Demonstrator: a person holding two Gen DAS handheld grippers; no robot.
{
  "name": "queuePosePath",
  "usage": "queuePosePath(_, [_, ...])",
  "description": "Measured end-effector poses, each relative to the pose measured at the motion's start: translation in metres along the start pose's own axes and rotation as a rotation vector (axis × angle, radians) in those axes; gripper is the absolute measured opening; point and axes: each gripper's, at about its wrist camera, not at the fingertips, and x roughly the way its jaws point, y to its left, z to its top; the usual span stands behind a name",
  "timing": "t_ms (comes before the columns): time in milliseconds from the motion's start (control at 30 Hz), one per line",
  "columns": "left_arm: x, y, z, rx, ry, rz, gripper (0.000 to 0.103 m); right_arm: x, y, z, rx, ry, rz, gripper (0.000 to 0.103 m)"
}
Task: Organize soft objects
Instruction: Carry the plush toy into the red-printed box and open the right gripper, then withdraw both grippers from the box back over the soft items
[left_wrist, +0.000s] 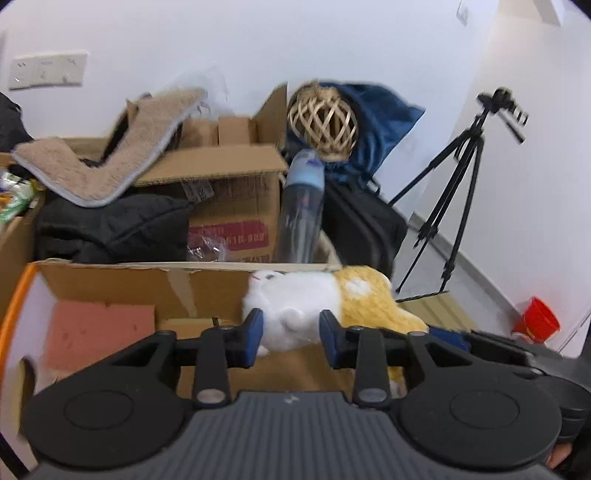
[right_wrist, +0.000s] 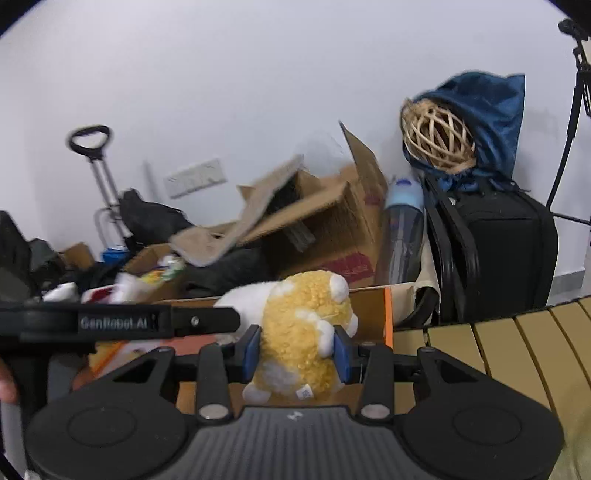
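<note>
A yellow and white plush toy (left_wrist: 295, 295) hangs over an open cardboard box (left_wrist: 147, 284) with an orange rim. My left gripper (left_wrist: 291, 334) is shut on its white half, the blue pads (left_wrist: 255, 332) pressing both sides. In the right wrist view the same plush toy (right_wrist: 303, 306) has my right gripper (right_wrist: 297, 352) shut on its yellow half. The box (right_wrist: 373, 310) shows behind and below it. The left gripper's black body (right_wrist: 122, 323) reaches in from the left there. A pink sheet (left_wrist: 99, 332) lies inside the box.
Behind the box stand more cardboard boxes (left_wrist: 236, 184) with a tan fluffy mat (left_wrist: 110, 162) draped over them. Also there are a black bag (left_wrist: 110, 229), a water bottle (left_wrist: 303, 206), a wicker ball (left_wrist: 321, 122) in blue cloth and a black suitcase (right_wrist: 506, 254). A tripod (left_wrist: 454, 199), a red cup (left_wrist: 537, 321) and a slatted table (right_wrist: 498, 347) are at right.
</note>
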Motion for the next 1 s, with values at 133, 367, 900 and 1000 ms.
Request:
queuePosePath(133, [0.035, 0.01, 0.001, -0.007, 0.074, 0.015, 0.024, 0.052, 0.003, 0.002, -0.086, 0.083, -0.122, 0.041])
queuePosePath(367, [0.032, 0.019, -0.009, -0.014, 0.083, 0.065, 0.038, 0.073, 0.014, 0.001, -0.177, 0.21, -0.21, 0.05])
queuePosePath(900, [-0.192, -0.03, -0.001, 0.133, -0.103, 0.137, 0.057, -0.128, 0.057, 0.047, -0.181, 0.0, -0.165, 0.074])
queuePosePath(1000, [-0.248, -0.041, -0.025, 0.165, -0.143, 0.155, 0.063, -0.18, 0.07, 0.033, -0.197, -0.033, -0.15, 0.076])
